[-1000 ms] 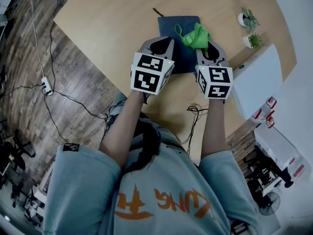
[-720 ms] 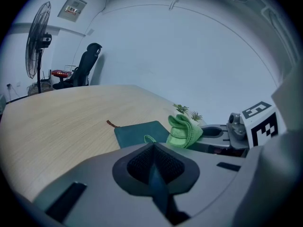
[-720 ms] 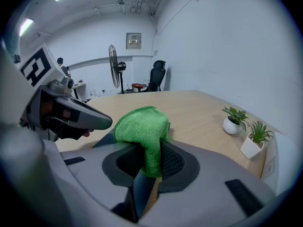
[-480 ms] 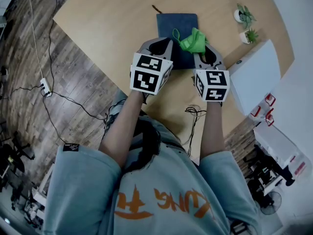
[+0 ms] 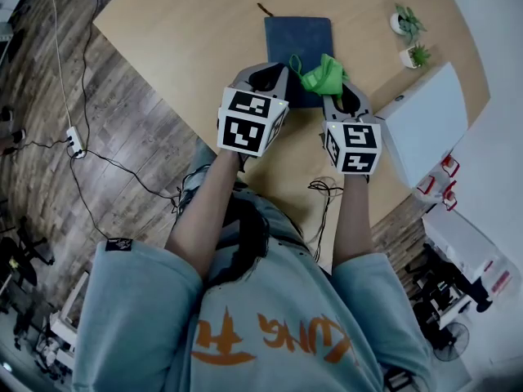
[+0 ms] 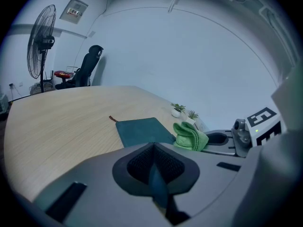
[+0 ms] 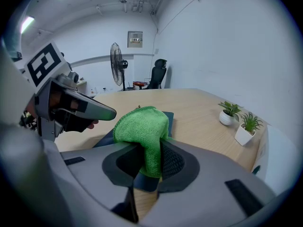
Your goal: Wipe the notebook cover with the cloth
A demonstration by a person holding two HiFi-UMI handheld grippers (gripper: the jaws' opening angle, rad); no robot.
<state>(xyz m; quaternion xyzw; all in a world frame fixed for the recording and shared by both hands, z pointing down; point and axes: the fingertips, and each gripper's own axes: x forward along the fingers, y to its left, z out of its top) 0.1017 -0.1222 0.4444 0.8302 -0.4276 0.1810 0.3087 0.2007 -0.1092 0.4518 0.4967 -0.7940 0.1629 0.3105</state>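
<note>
Our right tongs [image 7: 150, 161] are clamped on a green cloth [image 7: 141, 124], which bulges up above the jaws. Just behind the cloth a dark notebook [image 7: 169, 118] lies on the bench [image 7: 199, 103], mostly hidden by the cloth. Left of the cloth we see the left tongs [image 7: 94, 110]. Well to its right stand a round-potted plant [image 7: 230, 112] and a square-potted plant [image 7: 247, 127].

Dark blue notebook [image 5: 298, 47] lies closed and flat on the worktop [image 5: 188, 31]. Green cloth [image 5: 323, 73], bunched up and pinched in the right tongs [image 7: 150, 162], hangs over the notebook's near right corner.
</note>
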